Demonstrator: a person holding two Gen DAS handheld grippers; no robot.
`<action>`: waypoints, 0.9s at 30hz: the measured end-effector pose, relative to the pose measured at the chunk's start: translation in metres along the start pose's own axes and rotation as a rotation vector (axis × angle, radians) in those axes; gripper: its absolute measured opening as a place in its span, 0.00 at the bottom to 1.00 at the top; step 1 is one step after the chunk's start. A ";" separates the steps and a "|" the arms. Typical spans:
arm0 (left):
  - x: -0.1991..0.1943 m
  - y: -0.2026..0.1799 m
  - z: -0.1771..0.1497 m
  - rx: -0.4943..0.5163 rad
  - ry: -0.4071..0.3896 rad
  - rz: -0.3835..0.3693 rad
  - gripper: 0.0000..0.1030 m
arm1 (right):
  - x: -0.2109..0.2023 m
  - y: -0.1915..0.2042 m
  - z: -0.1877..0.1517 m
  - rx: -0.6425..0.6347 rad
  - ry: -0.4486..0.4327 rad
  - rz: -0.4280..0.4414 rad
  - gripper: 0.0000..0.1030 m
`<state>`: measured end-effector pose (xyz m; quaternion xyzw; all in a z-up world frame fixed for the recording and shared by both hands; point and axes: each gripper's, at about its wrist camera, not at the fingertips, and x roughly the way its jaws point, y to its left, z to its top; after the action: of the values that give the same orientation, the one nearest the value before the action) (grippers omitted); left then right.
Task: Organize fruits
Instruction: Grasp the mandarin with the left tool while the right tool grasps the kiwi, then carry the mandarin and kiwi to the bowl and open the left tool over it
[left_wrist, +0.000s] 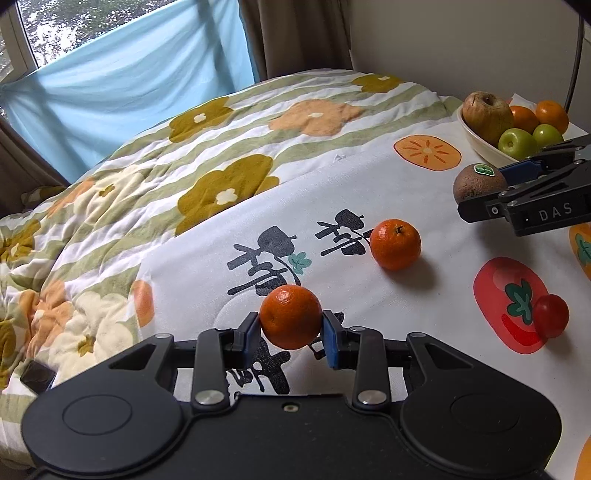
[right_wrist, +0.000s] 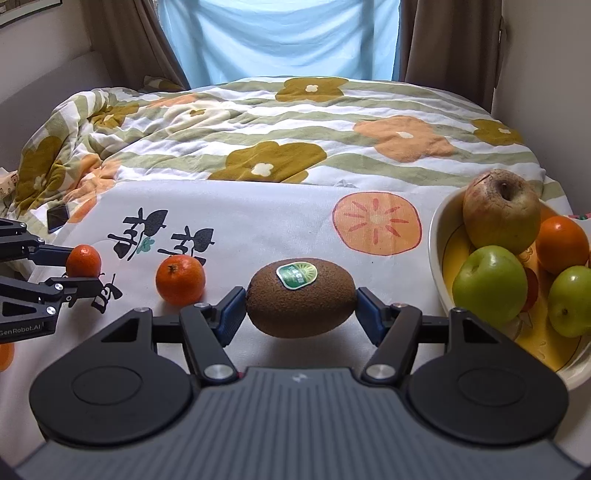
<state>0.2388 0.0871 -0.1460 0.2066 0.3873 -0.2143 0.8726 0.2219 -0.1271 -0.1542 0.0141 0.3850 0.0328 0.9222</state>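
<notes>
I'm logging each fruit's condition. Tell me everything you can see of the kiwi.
The kiwi is brown, fuzzy and oval, lying lengthwise, with a green-and-white sticker on top. The right tongs pinch it at both ends with blue pads; it appears lifted just off the printed cloth, left of the fruit bowl.

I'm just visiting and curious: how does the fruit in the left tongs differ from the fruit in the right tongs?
The tangerine in the left tongs is round, bright orange and glossy; the kiwi in the right tongs is oval, brown and fuzzy. The kiwi carries a green sticker; the tangerine has none. The kiwi looks larger and sits nearer the bowl. Both are clamped between blue pads.
</notes>
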 end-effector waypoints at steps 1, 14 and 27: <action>-0.005 0.000 -0.001 -0.011 -0.003 0.011 0.38 | -0.004 0.001 0.000 -0.006 -0.003 0.002 0.77; -0.070 -0.026 -0.010 -0.141 -0.005 0.122 0.38 | -0.067 -0.008 -0.014 -0.041 -0.029 0.051 0.77; -0.110 -0.088 0.006 -0.184 -0.018 0.179 0.38 | -0.116 -0.067 -0.023 -0.036 -0.049 0.070 0.77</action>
<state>0.1283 0.0352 -0.0751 0.1576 0.3776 -0.1012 0.9068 0.1274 -0.2019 -0.0912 0.0120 0.3612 0.0716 0.9297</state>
